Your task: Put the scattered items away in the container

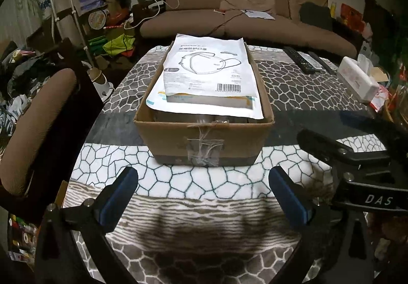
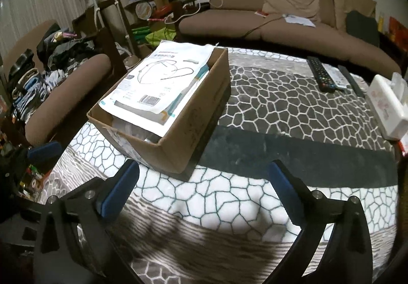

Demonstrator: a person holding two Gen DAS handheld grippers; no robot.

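Note:
A brown cardboard box (image 1: 204, 136) stands in the middle of the patterned table. On top of its contents lies a white face-mask packet (image 1: 206, 72), over a second white packet with teal and yellow edging (image 1: 204, 105). The same box (image 2: 183, 125) and mask packet (image 2: 158, 77) sit to the upper left in the right wrist view. My left gripper (image 1: 202, 194) is open, nothing between its blue pads, just in front of the box's near wall. My right gripper (image 2: 202, 189) is open and empty too, off the box's near corner; its black body (image 1: 357, 164) shows at the right.
Several remote controls (image 2: 323, 74) and a white tissue box (image 2: 387, 110) lie at the table's far right. A brown sofa (image 1: 242, 16) runs behind the table, and a brown armchair arm (image 1: 35, 125) stands at the left. Clutter fills the floor and shelves at left.

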